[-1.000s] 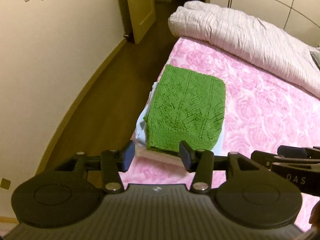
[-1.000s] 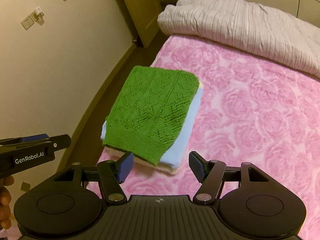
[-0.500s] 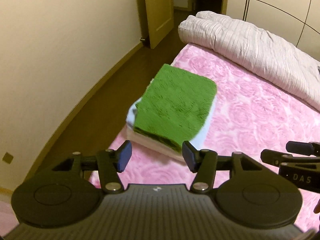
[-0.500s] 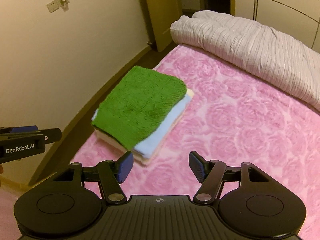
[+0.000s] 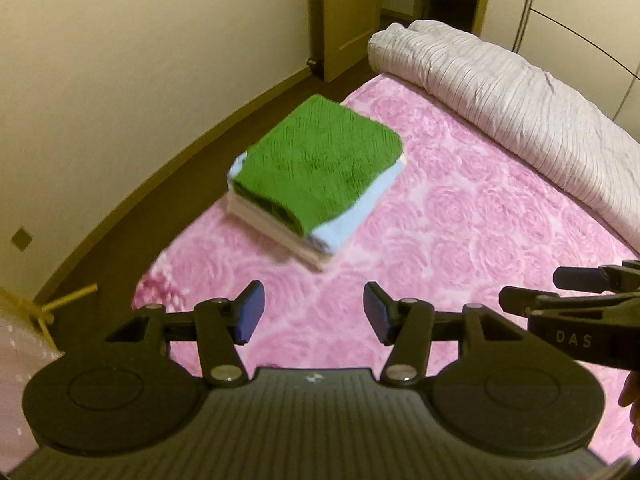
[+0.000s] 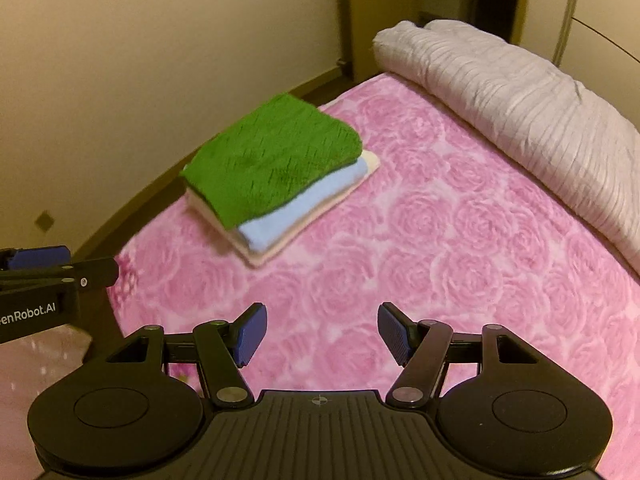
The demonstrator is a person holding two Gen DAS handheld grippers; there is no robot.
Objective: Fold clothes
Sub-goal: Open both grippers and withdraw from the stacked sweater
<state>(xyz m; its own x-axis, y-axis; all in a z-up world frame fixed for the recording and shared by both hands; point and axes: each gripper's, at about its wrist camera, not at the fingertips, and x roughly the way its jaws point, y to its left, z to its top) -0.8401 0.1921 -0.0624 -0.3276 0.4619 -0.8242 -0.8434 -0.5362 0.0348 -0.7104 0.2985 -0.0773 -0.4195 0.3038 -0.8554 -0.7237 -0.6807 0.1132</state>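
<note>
Found the folded stack near the left edge of the bed: green knit on top, light blue garment under it, cream piece at the bottom, edges stepped rather than flush. Held the left tool with jaws spread apart and nothing between the pads. Held the right tool likewise apart and empty. Hung both side by side above bare pink bedding, near the stack's closest corner but not touching it. Saw no unfolded garment in either view, only the rolled quilt along the far side, well apart from the stack.

Judged the step in hand as drawing clear of a finished stack, or at most squaring it up. Called, in the first case, for a clean lift up and away, without dragging a pad across the green knit, given an open weave apt to snag and to slide on the smoother cloth beneath. Called, in the second, for both tools coming in level from opposite sides and pressing the blue and cream edges inward together, not pinching one layer alone. Warranted care at the bed's edge as well, with the stack lying close to the drop to the floor: best to aim any nudge toward the middle of the bed. Could not tell through the blur whether the green top lay fully flat.
</note>
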